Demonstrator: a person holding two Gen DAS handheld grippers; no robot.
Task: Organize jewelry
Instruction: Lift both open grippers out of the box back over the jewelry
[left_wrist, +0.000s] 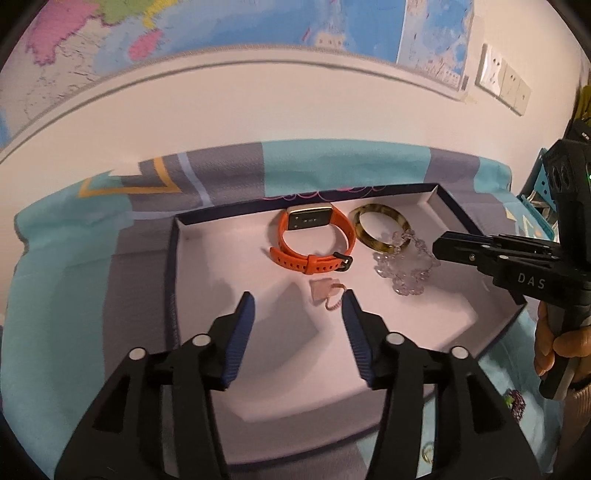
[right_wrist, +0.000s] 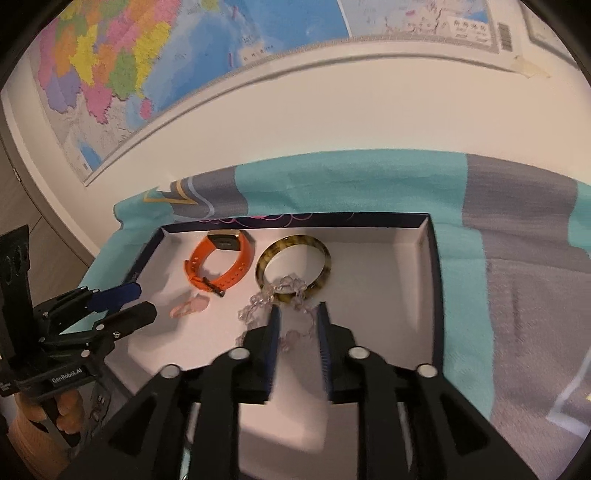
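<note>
Looking into the shallow dark-rimmed box (left_wrist: 173, 258), we find its white floor carrying four pieces of jewelry. At the far side lies an orange watch (left_wrist: 314, 240), its strap buckled into a loop. Just right of it sits a tortoiseshell bangle (left_wrist: 358, 225), flat on the floor. A clear bead bracelet (left_wrist: 402, 269) is draped over the bangle's near edge and spreads out toward us and to the right. Nearer, below the watch, rests a small pink pendant on a fine chain (left_wrist: 330, 293).

Our left gripper (left_wrist: 297, 301) stands spread over the near middle of the box, with nothing pressed between its blue pads; the pink pendant lies just beyond the tips, its chain close to the right-hand finger. Our right gripper (right_wrist: 297, 314) is partly parted, and strands of the bead bracelet lie between and under its fingers; the pads do not appear to pinch them.

The box itself rests on a teal and grey cloth (right_wrist: 369, 177) against a pale wall with a map (right_wrist: 147, 55) hung above.
</note>
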